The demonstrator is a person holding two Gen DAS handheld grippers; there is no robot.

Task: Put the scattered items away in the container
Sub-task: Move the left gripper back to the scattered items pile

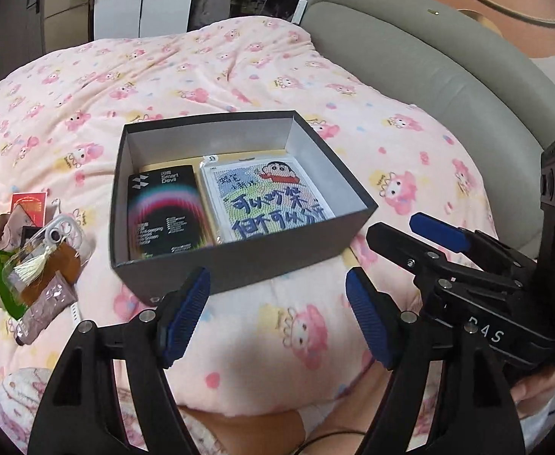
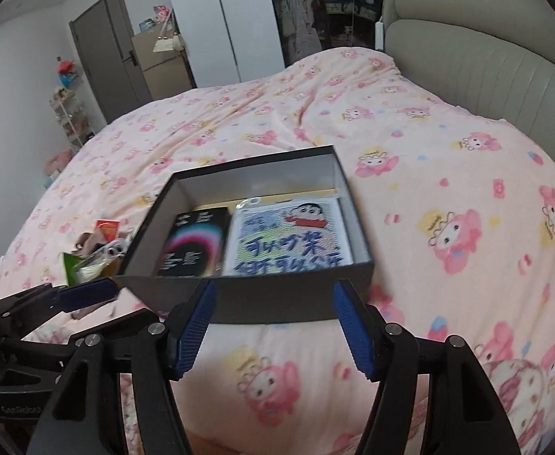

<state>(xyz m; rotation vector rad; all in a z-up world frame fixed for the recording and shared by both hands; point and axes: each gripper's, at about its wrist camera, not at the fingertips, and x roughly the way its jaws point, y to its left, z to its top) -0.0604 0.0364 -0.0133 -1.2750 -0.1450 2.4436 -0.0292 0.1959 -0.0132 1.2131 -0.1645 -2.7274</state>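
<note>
Where bedding dips, gray box (image 1: 239, 269), black package (image 1: 167, 212), cartoon packet (image 1: 273, 197) inside

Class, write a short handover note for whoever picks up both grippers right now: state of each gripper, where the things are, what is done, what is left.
Left gripper: open, holding nothing, just short of the box's near wall.
Right gripper: open, holding nothing, also at the near wall, to the right of the left one.
Grey box sits open on the pink bedspread.
Done: black Smart Devil package and cartoon picture pack lie flat side by side in the box.
Left: the pile of small items on the bedspread left of the box, including a clear phone case, a tassel and a red card. The left gripper is nearer.
</note>
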